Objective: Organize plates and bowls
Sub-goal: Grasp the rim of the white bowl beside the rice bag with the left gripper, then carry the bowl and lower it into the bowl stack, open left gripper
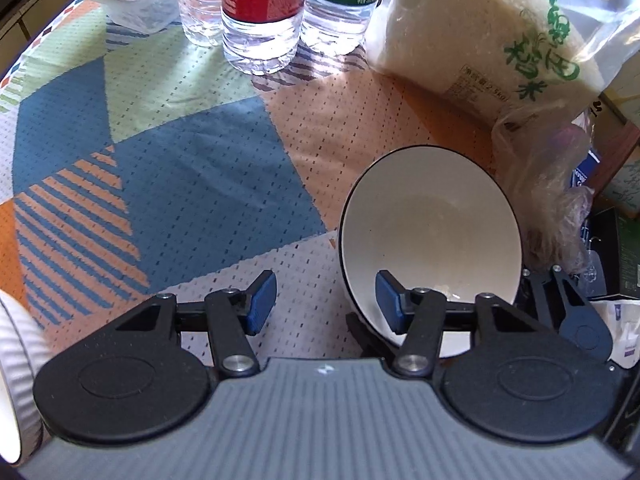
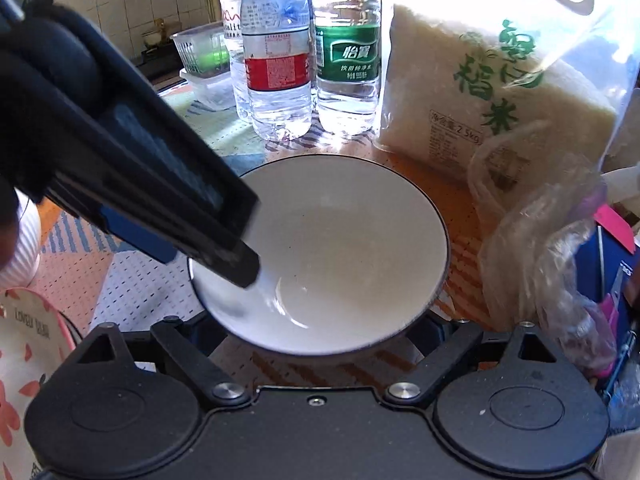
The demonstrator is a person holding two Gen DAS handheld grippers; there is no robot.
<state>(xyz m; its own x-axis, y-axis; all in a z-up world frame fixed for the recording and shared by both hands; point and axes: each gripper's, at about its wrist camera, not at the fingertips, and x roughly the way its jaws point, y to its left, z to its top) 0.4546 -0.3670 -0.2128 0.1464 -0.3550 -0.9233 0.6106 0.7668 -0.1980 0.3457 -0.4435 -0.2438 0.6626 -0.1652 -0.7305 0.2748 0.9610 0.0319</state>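
The left gripper's (image 1: 326,304) blue-padded fingers (image 1: 262,300) stood wide apart, holding nothing; its right finger reached over the near rim into the white bowl (image 1: 432,236), the other stayed outside over the patterned tablecloth (image 1: 168,168). The right gripper's (image 2: 320,332) fingertips were hidden under the bowl (image 2: 332,256), so I could not tell how far they were spread or whether they gripped it, though its linkage arms looked spread. The bowl sat tilted, black-edged rim up, just in front of the bag of rice (image 1: 480,32) and near the water bottles (image 1: 260,12), beside a crumpled clear plastic bag (image 1: 548,200). To do the pickup well, the left gripper would likely need to shift so the rim wall sat squarely between both pads before closing, gripping the wall deep enough that the glazed surface would not slip. A ribbed white dish (image 2: 20,244) and a flower-printed plate (image 2: 24,356) lay well to the left of the bowl.
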